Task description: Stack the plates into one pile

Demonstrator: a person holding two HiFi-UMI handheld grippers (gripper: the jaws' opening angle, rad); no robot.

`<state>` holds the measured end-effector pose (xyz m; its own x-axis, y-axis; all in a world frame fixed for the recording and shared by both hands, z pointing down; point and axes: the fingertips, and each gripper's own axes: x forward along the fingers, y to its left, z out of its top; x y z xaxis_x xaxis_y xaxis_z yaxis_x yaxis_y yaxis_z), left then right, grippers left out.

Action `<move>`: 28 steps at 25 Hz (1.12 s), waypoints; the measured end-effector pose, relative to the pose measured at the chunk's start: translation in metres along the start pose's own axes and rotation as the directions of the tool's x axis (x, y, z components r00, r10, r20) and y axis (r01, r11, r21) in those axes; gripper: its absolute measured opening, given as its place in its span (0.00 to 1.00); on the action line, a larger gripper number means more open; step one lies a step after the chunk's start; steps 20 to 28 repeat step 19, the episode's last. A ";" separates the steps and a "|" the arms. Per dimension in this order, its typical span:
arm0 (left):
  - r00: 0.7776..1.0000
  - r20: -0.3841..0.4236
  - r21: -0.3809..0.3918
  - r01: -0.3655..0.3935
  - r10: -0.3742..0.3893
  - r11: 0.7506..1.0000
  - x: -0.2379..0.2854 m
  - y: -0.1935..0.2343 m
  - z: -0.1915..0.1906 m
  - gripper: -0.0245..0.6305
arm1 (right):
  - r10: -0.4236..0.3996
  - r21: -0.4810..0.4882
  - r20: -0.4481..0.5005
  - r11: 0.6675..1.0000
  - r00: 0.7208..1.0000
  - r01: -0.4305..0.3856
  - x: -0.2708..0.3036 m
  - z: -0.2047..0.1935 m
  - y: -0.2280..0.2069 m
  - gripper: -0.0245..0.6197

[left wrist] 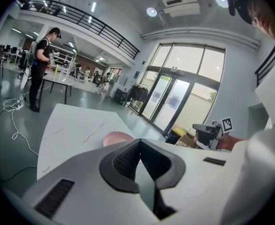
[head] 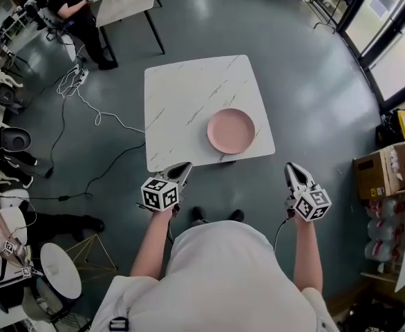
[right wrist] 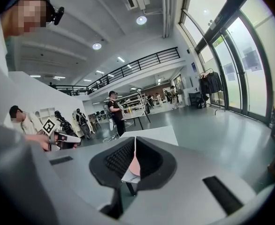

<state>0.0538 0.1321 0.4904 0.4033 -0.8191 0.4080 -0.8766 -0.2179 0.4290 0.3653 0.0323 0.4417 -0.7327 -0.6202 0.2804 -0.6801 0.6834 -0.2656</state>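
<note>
A pink plate lies on the white marble table, near its front right corner; I cannot tell whether it is a single plate or a pile. Both grippers hang in the air off the table's near edge, close to the person's body. The left gripper is shut and holds nothing; its own view shows the closed tips with the plate beyond them. The right gripper is also shut and empty, and a sliver of the plate shows behind its jaws.
A person stands at a second table at the far left. Cables trail over the floor left of the marble table. Cardboard boxes sit at the right, and a round white stool at the near left.
</note>
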 end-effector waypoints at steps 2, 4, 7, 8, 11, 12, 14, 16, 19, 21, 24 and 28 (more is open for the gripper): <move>1.000 0.000 -0.002 0.000 0.000 1.000 0.003 -0.002 0.000 0.06 | 0.003 0.004 -0.003 1.000 1.000 -0.003 0.002 -0.001 -0.002 0.09; 1.000 0.002 -0.015 0.000 0.000 1.000 0.004 -0.004 0.001 0.06 | 0.007 0.007 -0.009 1.000 1.000 -0.006 0.001 -0.004 -0.004 0.09; 1.000 0.015 -0.037 0.003 -0.003 0.999 0.005 -0.004 0.004 0.06 | 0.010 0.004 -0.011 1.000 1.000 -0.010 -0.001 -0.003 -0.005 0.09; 1.000 0.017 -0.040 0.002 -0.002 0.999 0.006 -0.004 0.004 0.06 | 0.011 0.002 -0.009 1.000 1.000 -0.011 -0.001 -0.002 -0.006 0.09; 1.000 0.008 -0.043 -0.002 0.002 0.999 0.008 -0.005 0.001 0.06 | 0.017 0.004 -0.007 1.000 1.000 -0.017 -0.004 -0.001 -0.008 0.09; 1.000 0.006 -0.045 -0.001 0.001 0.999 0.008 -0.006 0.000 0.06 | 0.018 0.004 -0.006 1.000 1.000 -0.018 -0.005 0.000 -0.008 0.09; 1.000 0.004 -0.046 0.001 -0.001 0.999 0.008 -0.007 -0.001 0.06 | 0.018 0.004 -0.005 1.000 1.000 -0.018 -0.006 0.000 -0.009 0.09; 1.000 0.002 -0.047 0.002 -0.002 0.999 0.009 -0.008 -0.002 0.06 | 0.018 0.010 -0.002 1.000 1.000 -0.018 -0.008 -0.001 -0.010 0.09; 1.000 -0.002 -0.052 0.006 -0.006 0.999 0.009 -0.009 -0.004 0.06 | 0.017 0.022 0.001 1.000 1.000 -0.017 -0.009 -0.001 -0.011 0.09; 1.000 -0.002 -0.052 0.006 -0.006 0.999 0.009 -0.009 -0.004 0.06 | 0.017 0.022 0.001 1.000 1.000 -0.017 -0.009 -0.001 -0.011 0.09; 1.000 -0.002 -0.052 0.006 -0.006 0.999 0.009 -0.009 -0.004 0.06 | 0.017 0.022 0.001 1.000 1.000 -0.017 -0.009 -0.001 -0.011 0.09; 1.000 -0.002 -0.052 0.006 -0.006 0.999 0.009 -0.009 -0.004 0.06 | 0.017 0.022 0.001 1.000 1.000 -0.017 -0.009 -0.001 -0.011 0.09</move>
